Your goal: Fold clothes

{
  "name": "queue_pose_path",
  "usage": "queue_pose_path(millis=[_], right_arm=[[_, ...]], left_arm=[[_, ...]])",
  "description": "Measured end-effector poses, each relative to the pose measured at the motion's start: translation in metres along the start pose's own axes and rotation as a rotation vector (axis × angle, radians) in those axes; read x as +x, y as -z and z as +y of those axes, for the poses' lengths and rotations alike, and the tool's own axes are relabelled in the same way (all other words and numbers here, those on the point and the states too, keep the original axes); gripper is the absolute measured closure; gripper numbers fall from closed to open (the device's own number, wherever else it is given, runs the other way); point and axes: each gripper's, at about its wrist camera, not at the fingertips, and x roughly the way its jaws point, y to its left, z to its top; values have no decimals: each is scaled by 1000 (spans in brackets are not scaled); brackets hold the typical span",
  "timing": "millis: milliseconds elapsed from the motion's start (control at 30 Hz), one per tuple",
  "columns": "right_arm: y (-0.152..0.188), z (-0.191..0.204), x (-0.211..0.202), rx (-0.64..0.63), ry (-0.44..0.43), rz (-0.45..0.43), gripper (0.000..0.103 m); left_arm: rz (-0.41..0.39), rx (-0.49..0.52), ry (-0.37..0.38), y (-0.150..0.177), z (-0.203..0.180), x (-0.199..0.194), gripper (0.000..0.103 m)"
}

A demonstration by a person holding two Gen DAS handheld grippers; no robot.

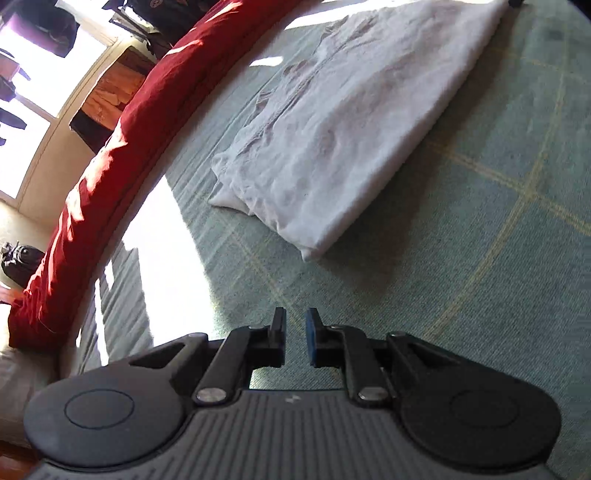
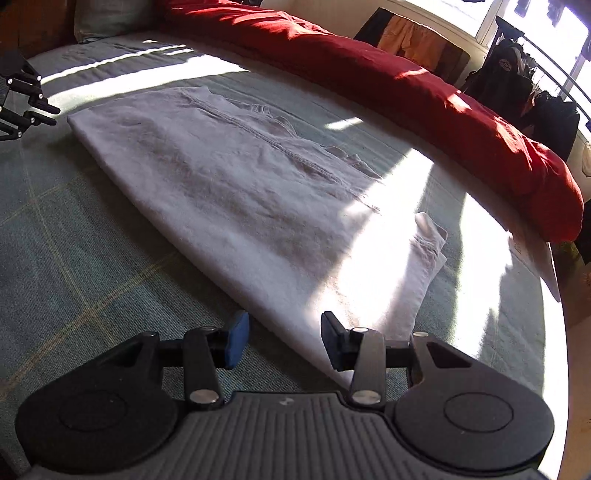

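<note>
A white garment [image 1: 340,136] lies folded into a long flat strip on the green checked bedspread [image 1: 480,229]. It also shows in the right wrist view [image 2: 240,192]. My left gripper [image 1: 295,338] hovers over the bedspread short of the garment's near end, its jaws a narrow gap apart and empty. My right gripper [image 2: 284,339] is open, with the garment's near corner lying between and below its jaws, not gripped. The left gripper also shows at the far left of the right wrist view [image 2: 26,103].
A rolled red duvet [image 2: 424,96] runs along the far side of the bed and also shows in the left wrist view [image 1: 110,147]. Clothes hang on a rack [image 2: 524,77] by the window. A pillow [image 2: 110,18] lies at the bed's head. Bright sun patches cross the bedspread.
</note>
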Motion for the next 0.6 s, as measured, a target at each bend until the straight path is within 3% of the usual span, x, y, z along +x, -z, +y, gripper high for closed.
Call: queue_pose_path(millis=[100, 133, 167, 200, 233, 267, 333, 400, 500, 600], right_arm=[[6, -25, -5, 185, -55, -12, 55], [9, -35, -7, 258, -74, -20, 52], [13, -45, -9, 334, -92, -30, 48], [18, -55, -11, 413, -105, -39, 45], [24, -65, -14, 492, -117, -48, 42], [30, -75, -16, 572, -128, -57, 42], [34, -76, -21, 542, -75, -54, 42], [33, -70, -26, 455, -13, -41, 42], [20, -41, -25, 187, 79, -11, 42], [4, -2, -16, -53, 98, -7, 42]], left_arm=[[-10, -397, 167, 4, 37, 3, 89], [-14, -543, 227, 9, 50, 6, 80], [-17, -689, 287, 13, 63, 9, 65], [-20, -821, 330, 18, 73, 11, 60], [-28, -904, 336, 23, 77, 12, 60], [-61, -914, 306, 24, 75, 6, 62], [-132, -773, 219, 16, 60, -12, 56], [-134, -569, 163, -1, 42, -21, 45], [-139, -122, 49, -26, -10, -27, 37], [-182, 291, -74, -38, -68, -26, 36]])
